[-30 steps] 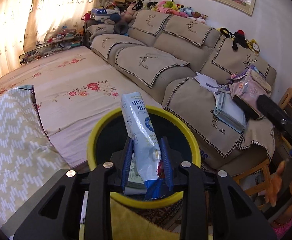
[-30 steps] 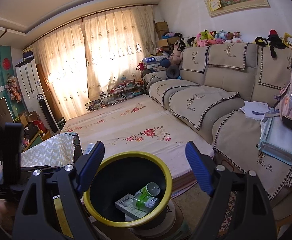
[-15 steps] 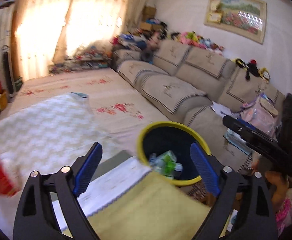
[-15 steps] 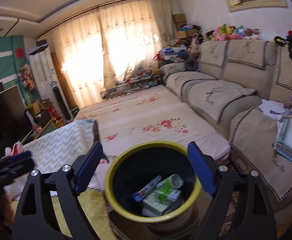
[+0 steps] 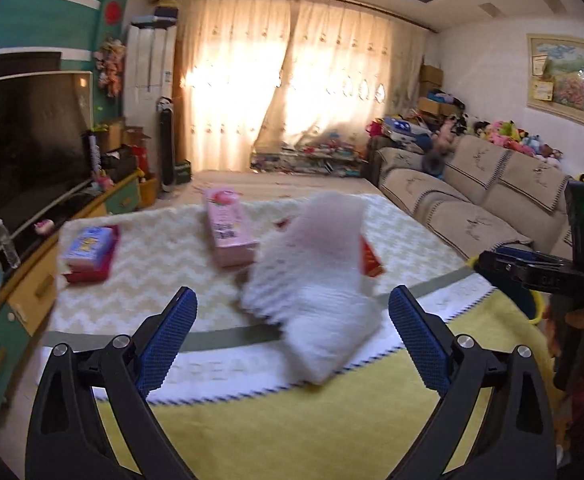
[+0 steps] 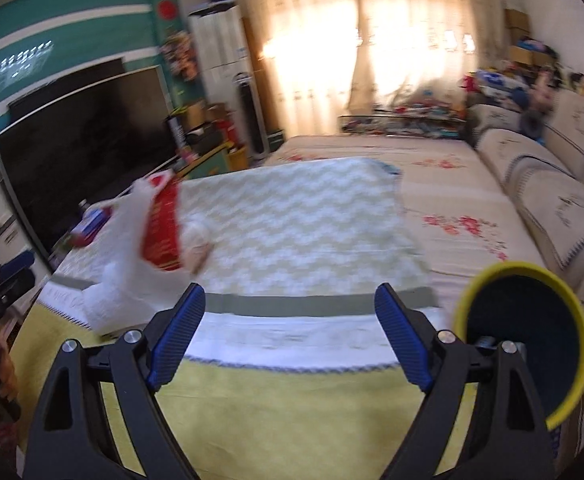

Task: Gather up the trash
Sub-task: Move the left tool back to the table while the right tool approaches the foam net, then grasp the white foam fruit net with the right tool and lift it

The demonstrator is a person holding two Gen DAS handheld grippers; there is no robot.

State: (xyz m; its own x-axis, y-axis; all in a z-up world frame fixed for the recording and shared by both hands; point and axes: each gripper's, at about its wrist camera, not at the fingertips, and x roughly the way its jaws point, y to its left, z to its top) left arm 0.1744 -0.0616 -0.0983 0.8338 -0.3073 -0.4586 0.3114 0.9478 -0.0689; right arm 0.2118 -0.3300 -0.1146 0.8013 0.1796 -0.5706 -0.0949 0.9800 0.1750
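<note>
Bin (image 6: 491, 276) now aside, foam wrap (image 5: 311, 280) ahead

Black frames – blue ribbed fingers (image 5: 168, 336).

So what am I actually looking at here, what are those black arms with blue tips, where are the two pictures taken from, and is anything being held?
There is no robot. A person carries a hand-held clamp in each hand, and each clamp has a wide-angle camera looking out along its two fingers. One picture is from the left gripper, the other from the right gripper. The blue parts are its finger pads.

Both grippers are open and hold nothing; the left one's jaws have just been opening. Ahead is a surface under a zigzag cloth, with a white foam wrap, a pink box, a red packet and a blue and red box. The yellow-rimmed bin stands to the right.
</note>
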